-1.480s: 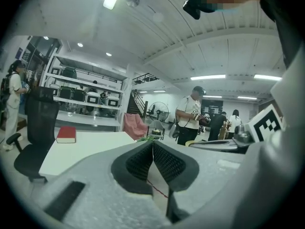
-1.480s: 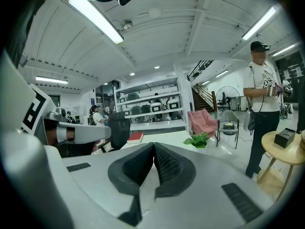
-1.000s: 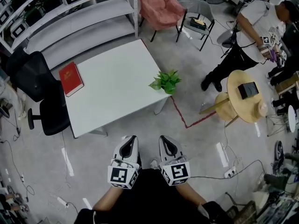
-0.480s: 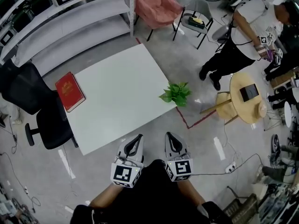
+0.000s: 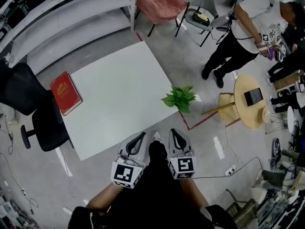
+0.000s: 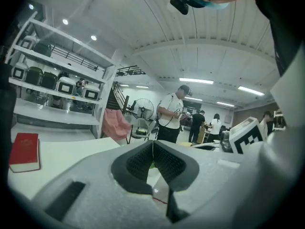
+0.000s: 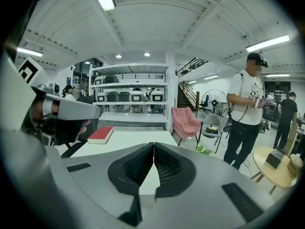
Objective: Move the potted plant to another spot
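A large white table (image 5: 109,99) filled the middle of the head view, set at an angle on a grey floor. A red book (image 5: 66,92) lay at its far left edge, well apart from everything else on it.

The potted plant (image 5: 180,98) stood upright at the table's right corner, close to the edge. From above only its green leaves showed; the pot beneath them was hidden. In the right gripper view the leaves (image 7: 205,150) appeared low and to the right of the jaws, beyond the tabletop.

Both grippers were held close to the person's body at the table's near edge, side by side and pointing forward. The left gripper (image 5: 138,140) had its jaws pressed together with nothing between them. The right gripper (image 5: 175,136) was the same, jaws meeting at the tips and empty.

The plant lay ahead and to the right of both grippers, well apart from them. The right gripper was the nearer one. A reach toward the plant would likely go forward and rightward along the table's near-right edge, and the jaws would have to be parted first.
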`<action>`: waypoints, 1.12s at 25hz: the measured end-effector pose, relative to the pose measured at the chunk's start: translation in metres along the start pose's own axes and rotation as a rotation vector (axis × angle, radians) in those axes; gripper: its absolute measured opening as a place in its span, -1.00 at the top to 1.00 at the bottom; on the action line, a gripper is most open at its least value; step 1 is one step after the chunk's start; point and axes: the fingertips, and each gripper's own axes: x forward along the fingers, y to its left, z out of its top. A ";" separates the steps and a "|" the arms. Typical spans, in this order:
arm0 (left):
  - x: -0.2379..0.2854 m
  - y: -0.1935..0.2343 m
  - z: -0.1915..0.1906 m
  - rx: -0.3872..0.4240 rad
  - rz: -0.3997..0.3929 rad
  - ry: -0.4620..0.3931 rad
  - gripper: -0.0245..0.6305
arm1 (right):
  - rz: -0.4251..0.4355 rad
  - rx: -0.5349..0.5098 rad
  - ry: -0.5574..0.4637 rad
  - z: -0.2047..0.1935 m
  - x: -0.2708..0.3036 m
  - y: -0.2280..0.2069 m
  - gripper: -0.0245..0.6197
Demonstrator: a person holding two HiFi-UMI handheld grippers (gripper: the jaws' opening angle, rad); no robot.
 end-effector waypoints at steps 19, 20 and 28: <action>0.092 0.011 0.016 -0.009 0.099 0.021 0.87 | 0.071 -0.057 0.201 -0.052 0.104 -0.075 0.88; 0.095 0.010 0.015 -0.012 0.099 0.024 0.87 | 0.074 -0.057 0.218 -0.056 0.108 -0.077 0.88; 0.113 0.018 0.006 -0.023 0.112 0.067 0.87 | 0.072 -0.157 0.366 -0.096 0.138 -0.093 0.88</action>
